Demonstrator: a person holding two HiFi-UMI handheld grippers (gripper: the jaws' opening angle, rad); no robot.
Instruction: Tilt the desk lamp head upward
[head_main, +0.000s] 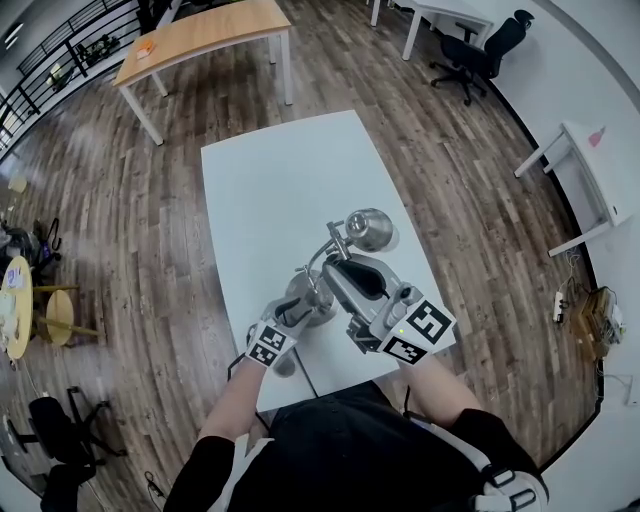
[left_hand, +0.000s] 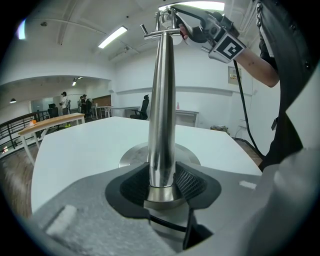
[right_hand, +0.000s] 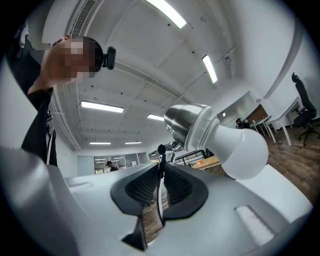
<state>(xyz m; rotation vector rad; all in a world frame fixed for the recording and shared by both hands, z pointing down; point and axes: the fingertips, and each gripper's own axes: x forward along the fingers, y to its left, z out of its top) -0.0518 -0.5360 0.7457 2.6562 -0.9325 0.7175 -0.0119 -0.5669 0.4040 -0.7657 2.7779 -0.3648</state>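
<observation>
Jaws on lamp, near table edge

Head view looks steeply down; both close gripper views share the lamp.

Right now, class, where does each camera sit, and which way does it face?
Head view: on the person's head, facing steeply down at white table and desk lamp; both arms show.
Left gripper view: on the left tongs, facing across the table at the clamped lamp pole; right forearm shows.
Right gripper view: on the right tongs, tilted up at bulb and ceiling, gripping a thin lever; torso shows.
Shared: head and left gripper views both show the right tongs.
</observation>
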